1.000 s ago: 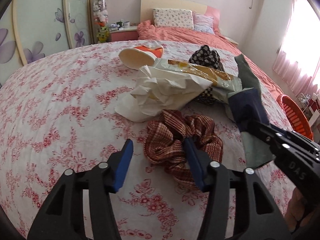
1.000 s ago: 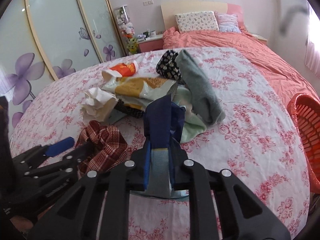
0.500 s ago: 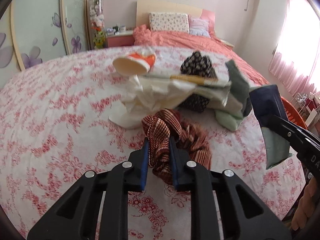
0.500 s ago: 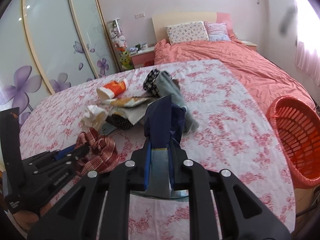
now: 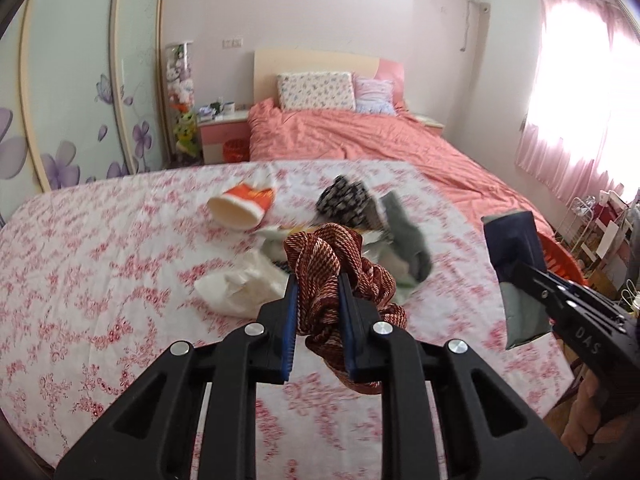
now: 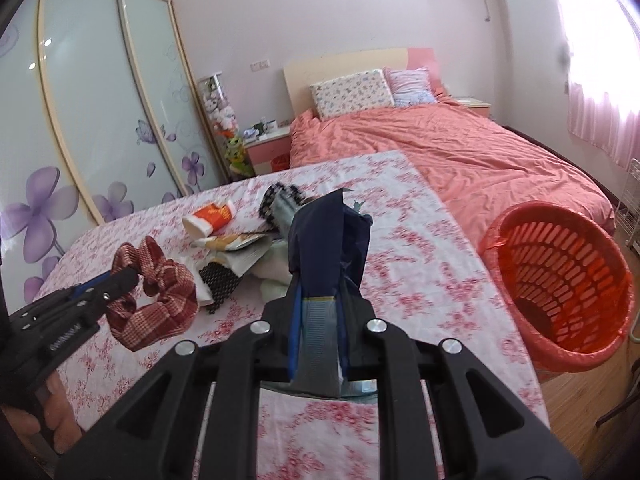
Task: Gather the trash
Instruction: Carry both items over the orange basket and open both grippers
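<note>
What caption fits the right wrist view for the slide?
Right tool holds a navy wrapper above the floral bedspread, orange basket nearby.

Two pillows (image 5: 316, 91) lie on a coral bed (image 6: 460, 152).

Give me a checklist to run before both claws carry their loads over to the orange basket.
1. Left claw shut on the red scrunchie: ok.
2. Scrunchie lifted off the floral sheet: ok, it hangs in the air.
3. Right claw shut on the dark blue sock: ok.
4. Orange basket upright and open: ok, on the floor at the bed's right edge.
5. Basket has room: ok, looks almost empty.
6. Paper cup, wrapper and tissue collected: not ok, they lie on the sheet.
</note>
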`<state>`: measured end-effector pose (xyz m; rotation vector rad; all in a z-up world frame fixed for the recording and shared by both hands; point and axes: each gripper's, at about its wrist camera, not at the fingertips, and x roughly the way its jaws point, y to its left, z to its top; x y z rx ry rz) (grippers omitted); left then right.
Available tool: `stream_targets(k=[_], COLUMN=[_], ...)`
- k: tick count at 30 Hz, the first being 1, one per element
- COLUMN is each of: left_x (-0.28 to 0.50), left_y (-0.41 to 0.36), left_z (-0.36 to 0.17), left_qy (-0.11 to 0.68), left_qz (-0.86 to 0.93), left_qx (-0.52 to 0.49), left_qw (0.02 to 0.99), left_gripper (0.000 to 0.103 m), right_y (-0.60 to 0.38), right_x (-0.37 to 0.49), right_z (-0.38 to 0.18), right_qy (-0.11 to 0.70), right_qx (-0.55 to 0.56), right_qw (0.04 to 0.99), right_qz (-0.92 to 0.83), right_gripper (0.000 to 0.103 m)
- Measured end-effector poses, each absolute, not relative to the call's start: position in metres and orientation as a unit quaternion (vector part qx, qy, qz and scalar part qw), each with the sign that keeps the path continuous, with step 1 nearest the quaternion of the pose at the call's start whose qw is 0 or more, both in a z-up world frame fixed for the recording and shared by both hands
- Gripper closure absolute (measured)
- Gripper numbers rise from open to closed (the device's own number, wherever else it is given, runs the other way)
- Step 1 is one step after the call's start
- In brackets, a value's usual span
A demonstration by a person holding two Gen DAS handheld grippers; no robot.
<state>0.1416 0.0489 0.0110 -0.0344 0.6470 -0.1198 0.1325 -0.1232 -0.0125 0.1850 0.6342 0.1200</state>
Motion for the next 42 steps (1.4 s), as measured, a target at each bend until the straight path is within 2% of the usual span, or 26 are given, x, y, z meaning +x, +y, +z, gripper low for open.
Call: stream_targets(k=[9,17,36,38,40,42], left_x=[0.149,0.165,0.215,0.219,0.224,0.225], left_y=[0.001,-0.072,-0.223,-0.235,-0.244,-0.246], left_z=[0.035,0.045,0.006,0.001,-0.007,-0.011], left_qy=[0.288,0.273,0.318,0.325,0.333,0.341], left_qz=[-0.102,-0.177,-0.307,-0.31,-0.304,-0.301], left_qx=[-0.008,0.002,0.037,0.043,0.054,0.062], left_qw=[0.952,0.945,0.896,0.893,0.891,0.889], left_gripper=[0.084,0.084,0.084,0.08,0.072,0.065], right_y=[-0.178,-0.24,-0.372,-0.382,-0.391,-0.397], right_x=[0.114,0.109,0.137,0.146,0.152,0.158], right_z=[0.007,0.012,-0.033,-0.037,-0.042,-0.05], right_qy=[0.27,0.249,0.253,0.256,0.258,0.266], right_qx=[0.106,0.133,0.214,0.218,0.223,0.23], right_qw=[0.957,0.958,0.932,0.93,0.926,0.922], right_qz=[0.004,-0.06,-0.149,-0.151,-0.159,-0.162], right_gripper=[0.088,0.088,0.087,0.083,0.082,0.068])
